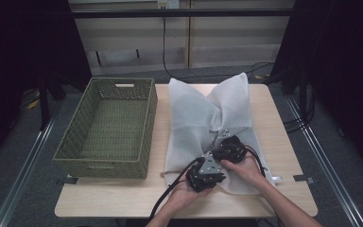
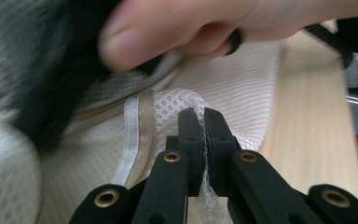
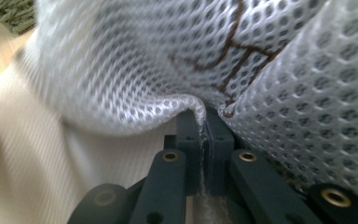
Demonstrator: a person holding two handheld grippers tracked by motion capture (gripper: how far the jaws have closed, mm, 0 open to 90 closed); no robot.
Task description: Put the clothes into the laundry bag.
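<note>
The white mesh bag [image 1: 208,118] lay on the wooden table [image 1: 283,142] just right of the green woven basket [image 1: 108,125], its top bunched into two peaks. Both hands met at its near edge — the left gripper [image 1: 203,171] beside the right gripper [image 1: 229,147], each clamped tight on a fold of netting. The left gripper view caught a beige-taped hem [image 2: 142,126]; the right gripper view showed brown stitching [image 3: 233,51] on honeycomb weave.

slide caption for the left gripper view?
Left gripper jaws pinching a fold of the white mesh bag on the table.
</note>
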